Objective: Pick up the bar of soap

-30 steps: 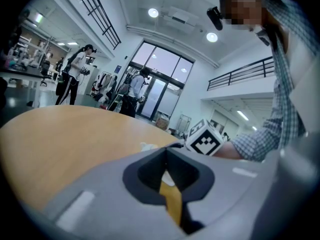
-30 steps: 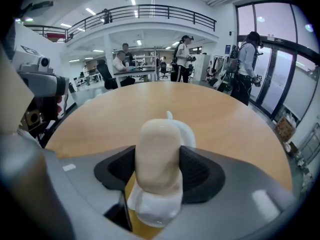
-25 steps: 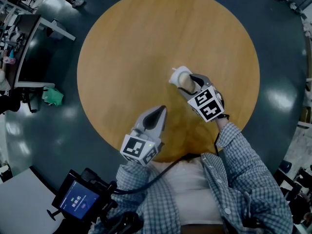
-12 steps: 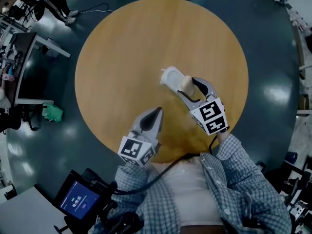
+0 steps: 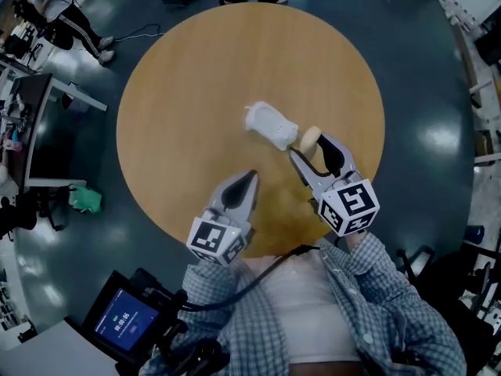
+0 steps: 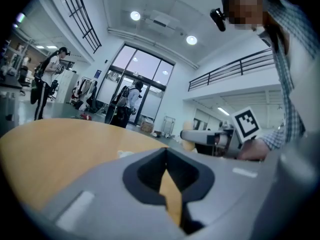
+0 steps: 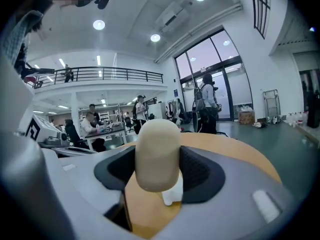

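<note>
Round wooden table (image 5: 196,84) stood on a dark glossy floor (image 5: 438,131), in a big hall w/ glass doors (image 7: 220,84) and a railed balcony (image 7: 100,75). Ppl stood by the doors, others sat at a desk. Nr the table's middle lay a white dish (image 5: 270,125). Right gripper (image 5: 310,149) was clamped on the cream bar of soap (image 5: 310,137), held between both jaws just beside the dish's right end. Left gripper (image 5: 250,176) hung over the table's near side, well apart from the dish, jaws pressed together w/ nothing between. A small lit screen (image 5: 125,319) showed lower left, by the person's checked sleeve (image 5: 227,304).
</note>
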Tool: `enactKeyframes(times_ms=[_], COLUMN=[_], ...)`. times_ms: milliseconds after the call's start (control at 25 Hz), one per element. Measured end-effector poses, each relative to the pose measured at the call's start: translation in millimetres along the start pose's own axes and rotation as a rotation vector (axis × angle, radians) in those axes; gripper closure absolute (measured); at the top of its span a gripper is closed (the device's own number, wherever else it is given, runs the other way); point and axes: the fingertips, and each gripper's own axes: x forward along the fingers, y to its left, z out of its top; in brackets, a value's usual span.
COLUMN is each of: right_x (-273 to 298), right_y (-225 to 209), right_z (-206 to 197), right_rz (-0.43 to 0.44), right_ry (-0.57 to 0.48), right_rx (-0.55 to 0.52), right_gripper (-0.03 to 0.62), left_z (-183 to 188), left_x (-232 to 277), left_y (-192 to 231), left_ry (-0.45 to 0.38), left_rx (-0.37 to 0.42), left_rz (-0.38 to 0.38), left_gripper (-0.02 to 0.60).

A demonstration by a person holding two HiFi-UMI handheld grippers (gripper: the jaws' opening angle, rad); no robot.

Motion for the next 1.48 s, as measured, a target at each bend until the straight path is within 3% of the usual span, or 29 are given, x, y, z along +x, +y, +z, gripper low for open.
enactKeyframes(times_ms=[240, 1480], right_x=[-7, -1], right_y=[1, 11], right_z=[-2, 1], right_rz=[-0.020, 0.021], right_ry=[-0.025, -0.037], right_rx=[0.052, 0.012], right_gripper=[0.324, 0.324], left_z=[-1, 1], left_x=[2, 5], left_y=[-4, 3], left_ry=[0.005, -0.011], left_rx=[0.018, 0.035], left_rz=[-0.028, -0.035], left_gripper=[0.583, 0.583])
